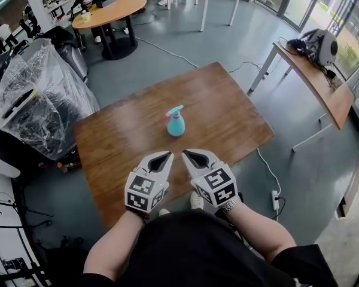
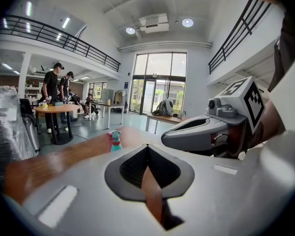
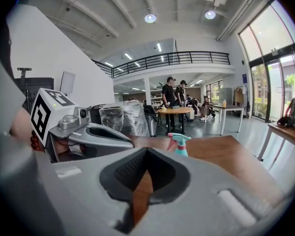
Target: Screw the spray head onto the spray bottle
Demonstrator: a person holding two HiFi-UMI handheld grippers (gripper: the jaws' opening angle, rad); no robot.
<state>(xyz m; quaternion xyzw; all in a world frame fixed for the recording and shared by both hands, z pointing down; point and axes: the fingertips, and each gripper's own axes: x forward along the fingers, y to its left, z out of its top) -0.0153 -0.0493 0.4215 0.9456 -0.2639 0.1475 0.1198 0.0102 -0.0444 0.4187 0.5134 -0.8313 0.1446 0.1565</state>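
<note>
A small teal spray bottle (image 1: 176,125) with a pink-and-blue spray head on top stands upright in the middle of the brown wooden table (image 1: 227,100). The same bottle (image 2: 116,141) is small and far off in the left gripper view, and the bottle (image 3: 178,144) shows past the jaws in the right gripper view. My left gripper (image 1: 162,158) and right gripper (image 1: 191,156) hover side by side near the table's front edge, short of the bottle. Both are shut and hold nothing.
A plastic-wrapped machine (image 1: 36,94) stands left of the table. A round wooden table (image 1: 107,11) with people around it is at the back left. A long desk (image 1: 314,79) with a bag on it stands to the right. A cable and power strip (image 1: 274,199) lie on the floor.
</note>
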